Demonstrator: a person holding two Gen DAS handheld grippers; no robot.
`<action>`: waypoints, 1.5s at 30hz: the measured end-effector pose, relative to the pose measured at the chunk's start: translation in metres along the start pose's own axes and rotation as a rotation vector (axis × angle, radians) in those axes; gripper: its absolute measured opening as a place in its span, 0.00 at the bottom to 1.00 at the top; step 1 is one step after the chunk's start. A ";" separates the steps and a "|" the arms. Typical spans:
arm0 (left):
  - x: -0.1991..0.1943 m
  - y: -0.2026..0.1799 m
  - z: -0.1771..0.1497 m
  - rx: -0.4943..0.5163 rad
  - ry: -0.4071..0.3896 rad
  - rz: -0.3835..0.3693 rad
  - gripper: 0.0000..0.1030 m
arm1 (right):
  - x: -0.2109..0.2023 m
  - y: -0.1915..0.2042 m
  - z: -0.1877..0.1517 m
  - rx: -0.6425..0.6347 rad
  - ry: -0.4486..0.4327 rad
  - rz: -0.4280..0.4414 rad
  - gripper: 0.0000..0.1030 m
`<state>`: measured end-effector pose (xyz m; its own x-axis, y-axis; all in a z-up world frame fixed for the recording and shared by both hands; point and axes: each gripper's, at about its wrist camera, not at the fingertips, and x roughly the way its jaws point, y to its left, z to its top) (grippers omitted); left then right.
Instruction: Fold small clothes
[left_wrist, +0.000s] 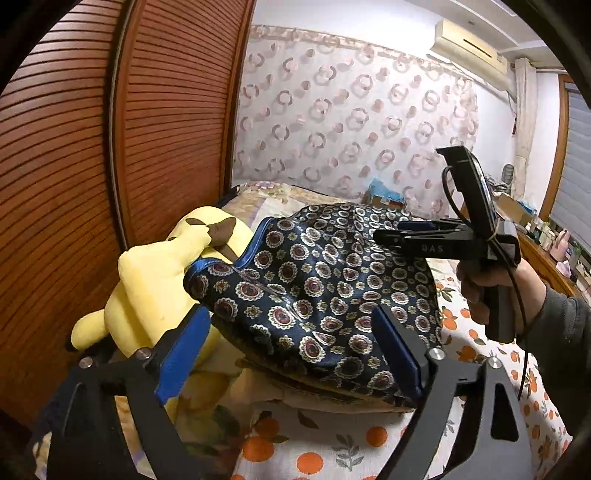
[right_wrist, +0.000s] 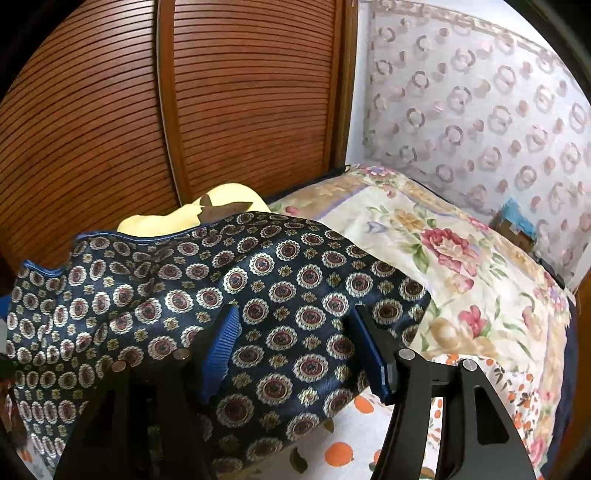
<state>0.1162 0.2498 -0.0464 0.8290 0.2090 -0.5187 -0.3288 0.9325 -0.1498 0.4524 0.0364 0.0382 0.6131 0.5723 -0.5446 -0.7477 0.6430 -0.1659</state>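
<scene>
A navy satin garment with round medallion print and blue piping lies draped over a heap on the bed. My left gripper is open wide, its blue pads on either side of the garment's near edge and not pressing it. A hand holds my right gripper at the garment's far right side, pointing left. In the right wrist view the garment spreads under and between the right gripper, whose pads stand apart on flat, unpinched cloth.
A yellow plush toy lies left of and partly under the garment, against the louvred wooden wardrobe doors. An orange-print sheet covers the bed, with a floral quilt behind. A cluttered desk stands at the right.
</scene>
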 end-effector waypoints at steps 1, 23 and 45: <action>-0.001 0.000 0.000 0.005 -0.001 0.011 1.00 | 0.000 0.002 -0.003 0.002 -0.004 0.002 0.62; -0.025 0.001 -0.014 0.053 0.008 0.010 1.00 | -0.087 0.040 -0.050 0.054 -0.113 -0.007 0.87; -0.033 -0.062 -0.037 0.139 0.041 -0.144 1.00 | -0.218 0.088 -0.152 0.191 -0.183 -0.187 0.88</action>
<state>0.0920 0.1746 -0.0510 0.8432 0.0608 -0.5341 -0.1399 0.9842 -0.1088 0.2140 -0.1086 0.0175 0.7842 0.5057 -0.3594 -0.5667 0.8198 -0.0829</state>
